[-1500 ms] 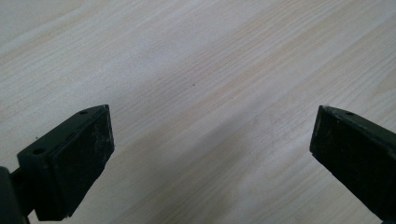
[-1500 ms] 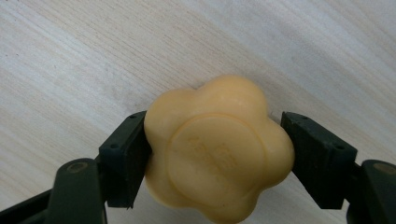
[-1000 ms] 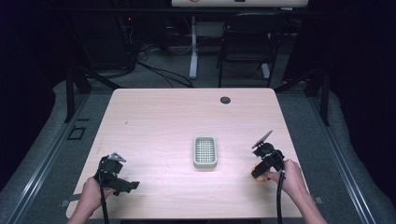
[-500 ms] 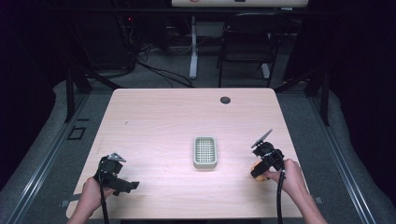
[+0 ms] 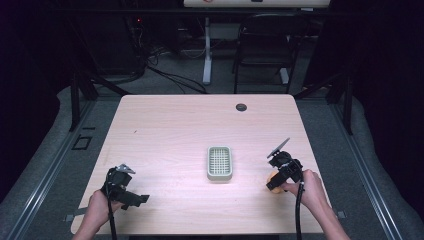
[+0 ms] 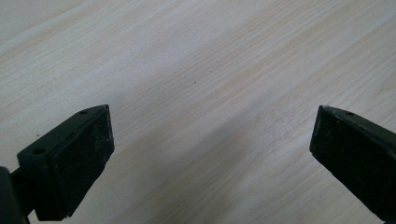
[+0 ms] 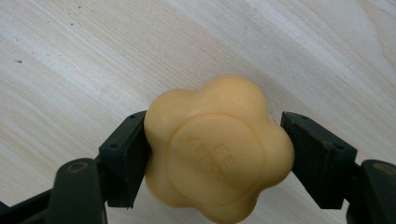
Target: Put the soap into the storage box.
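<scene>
A yellow flower-shaped soap bar [image 7: 217, 151] sits between the jaws of my right gripper [image 7: 217, 154], which is shut on it just above the wooden table [image 7: 93, 56]. From above, the soap [image 5: 271, 178] peeks out as an orange spot under the right gripper [image 5: 276, 181] near the table's right front. A pale green slotted soap dish [image 5: 219, 162] lies in the middle of the table, to the left of that gripper. My left gripper [image 6: 210, 154] is open over bare wood, and it rests at the front left [image 5: 120, 187].
A small dark round grommet [image 5: 241, 107] sits near the table's far edge. Beyond the table [image 5: 165, 125] stand a chair [image 5: 265, 55] and cables on the floor. Both forearms come in from the near edge.
</scene>
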